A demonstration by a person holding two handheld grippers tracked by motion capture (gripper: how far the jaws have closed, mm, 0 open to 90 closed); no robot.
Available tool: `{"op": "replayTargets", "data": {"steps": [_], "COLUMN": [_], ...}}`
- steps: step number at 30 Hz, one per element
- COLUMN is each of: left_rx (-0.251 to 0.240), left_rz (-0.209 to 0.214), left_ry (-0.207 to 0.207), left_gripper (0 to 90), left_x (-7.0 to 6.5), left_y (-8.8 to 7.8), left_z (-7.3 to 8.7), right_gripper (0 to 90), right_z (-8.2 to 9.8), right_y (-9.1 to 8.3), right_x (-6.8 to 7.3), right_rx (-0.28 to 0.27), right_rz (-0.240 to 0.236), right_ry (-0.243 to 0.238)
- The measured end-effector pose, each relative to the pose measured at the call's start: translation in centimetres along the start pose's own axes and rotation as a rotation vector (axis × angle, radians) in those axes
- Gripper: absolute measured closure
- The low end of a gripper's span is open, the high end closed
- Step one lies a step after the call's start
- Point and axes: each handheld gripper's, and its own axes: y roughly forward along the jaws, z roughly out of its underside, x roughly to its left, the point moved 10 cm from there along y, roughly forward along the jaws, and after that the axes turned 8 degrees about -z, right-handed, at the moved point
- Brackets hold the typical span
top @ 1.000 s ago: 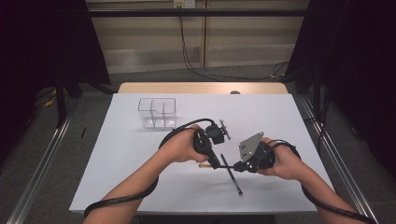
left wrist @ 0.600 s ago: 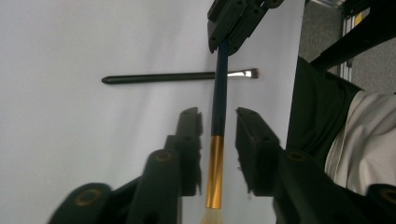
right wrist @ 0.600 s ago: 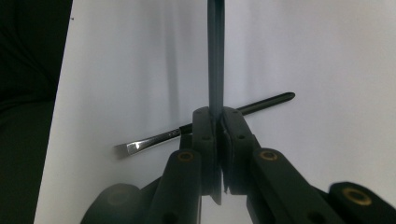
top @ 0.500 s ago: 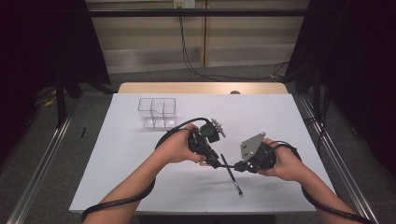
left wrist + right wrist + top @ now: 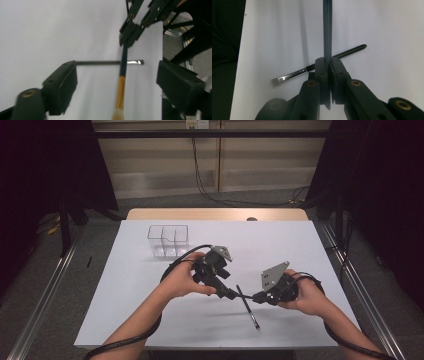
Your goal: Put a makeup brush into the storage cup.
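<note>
A paintbrush with a dark blue handle (image 5: 327, 30), gold ferrule (image 5: 121, 90) and pale tip hangs level above the table. My right gripper (image 5: 256, 296) (image 5: 327, 62) is shut on the handle's end. My left gripper (image 5: 231, 293) (image 5: 117, 75) faces it. Its jaws have just been opening and now stand wide on either side of the brush without touching it. A black flat brush (image 5: 248, 309) (image 5: 100, 62) (image 5: 342, 53) with a silver ferrule lies on the white table (image 5: 150, 310) under the held one.
A clear plastic box (image 5: 168, 240) with compartments stands at the back left of the table. Cables trail from both grippers along the forearms. The table's front edge is near the elbows; dark floor and rails flank it.
My left gripper's jaws have spread apart off the blue-handled brush, and the left hand has shifted slightly left. The right gripper has stayed put with the brush.
</note>
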Motion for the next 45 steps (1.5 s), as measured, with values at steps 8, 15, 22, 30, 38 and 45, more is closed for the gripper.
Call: {"op": "replayTargets", "data": {"steps": [8, 15, 22, 30, 38, 45], "left_rx": [-0.12, -0.176, -0.248, -0.357, -0.439, -0.459], "left_rz": [-0.005, -0.002, -0.021, -0.026, -0.049, -0.061], "left_ry": [-0.045, -0.05, -0.054, -0.066, -0.09, -0.093], "left_gripper": [8.1, 5.4, 5.1, 5.1, 4.4, 3.8], "left_x": [0.4, 0.4, 0.5, 0.6, 1.0, 1.2], "left_y": [-0.5, -0.9, -1.2, -2.0, -2.3, -2.4], "left_z": [-0.4, -0.3, -0.4, -0.7, -0.4, -0.4], "right_gripper": [85.4, 85.4, 85.3, 85.4, 85.3, 85.3], "right_z": [0.0, 0.1, 0.0, -0.3, -0.3, -0.4], "right_y": [0.0, 0.2, 0.5, 0.6, 0.8, 0.9], "right_x": [-0.1, -0.1, 0.0, 0.1, 0.0, 0.0], "right_rx": [-0.03, -0.05, -0.065, -0.086, -0.111, -0.148], "right_rz": [0.007, 0.012, 0.007, 0.005, 0.013, 0.02], "right_ry": [0.017, 0.03, 0.029, 0.035, 0.049, 0.062]}}
